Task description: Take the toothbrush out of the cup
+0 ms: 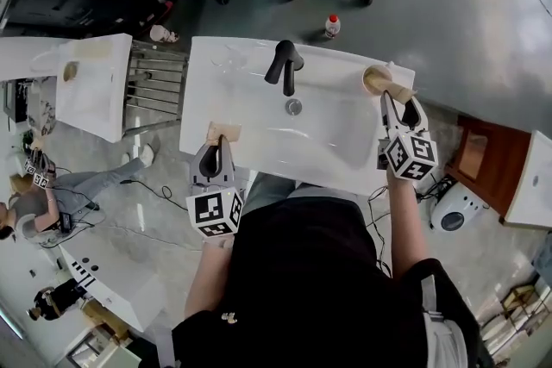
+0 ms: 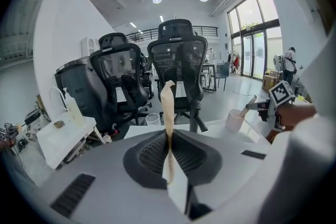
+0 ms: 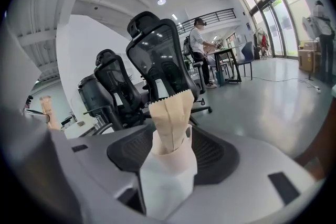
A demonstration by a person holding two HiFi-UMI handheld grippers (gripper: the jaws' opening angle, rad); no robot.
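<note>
While we stand at the front edge of a white washbasin (image 1: pixel 328 138), we hold one tool in each hand over it. Our right tool (image 1: pixel 402 101) is at the basin's back right corner, pointed at the cup (image 1: pixel 376 80) that stands on the rim there, to the right of the black faucet (image 1: pixel 285 65). Its jaws are spread wide. In its own view the white cup sits in the gap between them, and the toothbrush (image 3: pixel 170 113), wrapped in tan paper, rises out of the cup with its serrated end up. We see neither pad pressing on cup or wrapper, so this tool grips nothing. In the head view the wrapped toothbrush leans out of the cup toward the right tool's tips.

Our left tool (image 1: pixel 218 140) is over the basin's front left edge, well apart from the cup. Its jaws are closed on a narrow tan paper packet (image 2: pixel 168 107), seen edge-on and sticking up past the tips. Beyond the basin, black office chairs (image 2: pixel 176 60) stand on the grey floor (image 1: pixel 448 4), and a small bottle (image 1: pixel 332 26) with a red cap stands there behind the faucet.
</note>
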